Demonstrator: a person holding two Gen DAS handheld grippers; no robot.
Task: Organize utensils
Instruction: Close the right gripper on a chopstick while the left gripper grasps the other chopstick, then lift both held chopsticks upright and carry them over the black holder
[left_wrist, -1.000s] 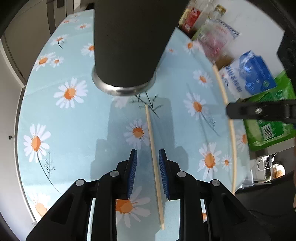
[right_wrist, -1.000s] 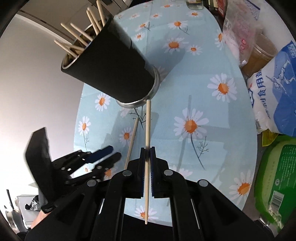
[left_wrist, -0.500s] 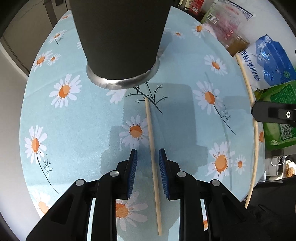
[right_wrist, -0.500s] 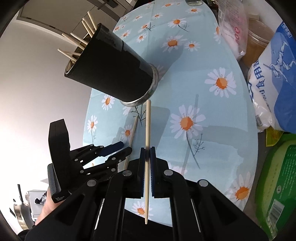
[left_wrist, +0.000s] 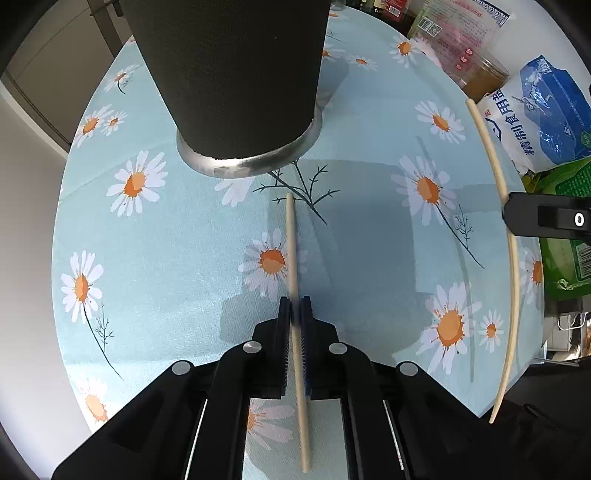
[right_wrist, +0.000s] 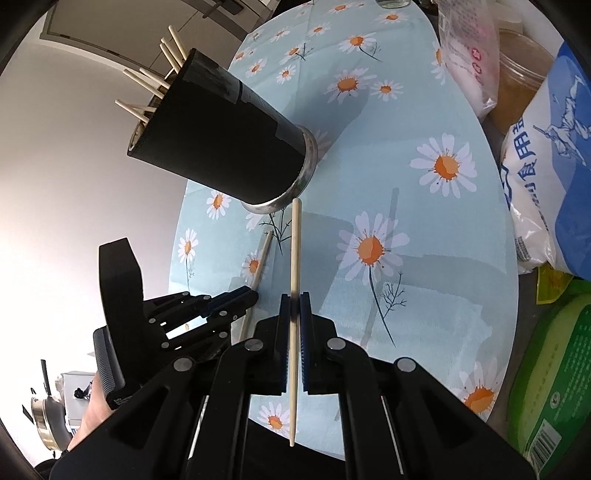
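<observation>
A black holder cup (left_wrist: 232, 74) with a steel base stands on the daisy tablecloth (left_wrist: 166, 229); several chopsticks (right_wrist: 159, 74) stick out of its top. My left gripper (left_wrist: 295, 304) points steeply down, its jaws closing onto a wooden chopstick (left_wrist: 290, 240) that lies on the cloth and points at the cup's base; the blue pads press on its sides. In the right wrist view this left gripper (right_wrist: 251, 295) sits low beside that chopstick (right_wrist: 263, 254). My right gripper (right_wrist: 294, 302) is shut on a second chopstick (right_wrist: 295, 243), held above the table to the right.
A blue and white bag (right_wrist: 546, 177), a green packet (right_wrist: 554, 369), a jar (right_wrist: 517, 55) and a pink packet (left_wrist: 461, 40) crowd the table's right edge. The near table edge (right_wrist: 332, 446) lies just under both grippers. A pan (right_wrist: 48, 417) sits off the table, lower left.
The left gripper's jaws have shut on the lying chopstick, which earlier lay loose between them. Both grippers have moved a little closer to the cup and tipped further down.
</observation>
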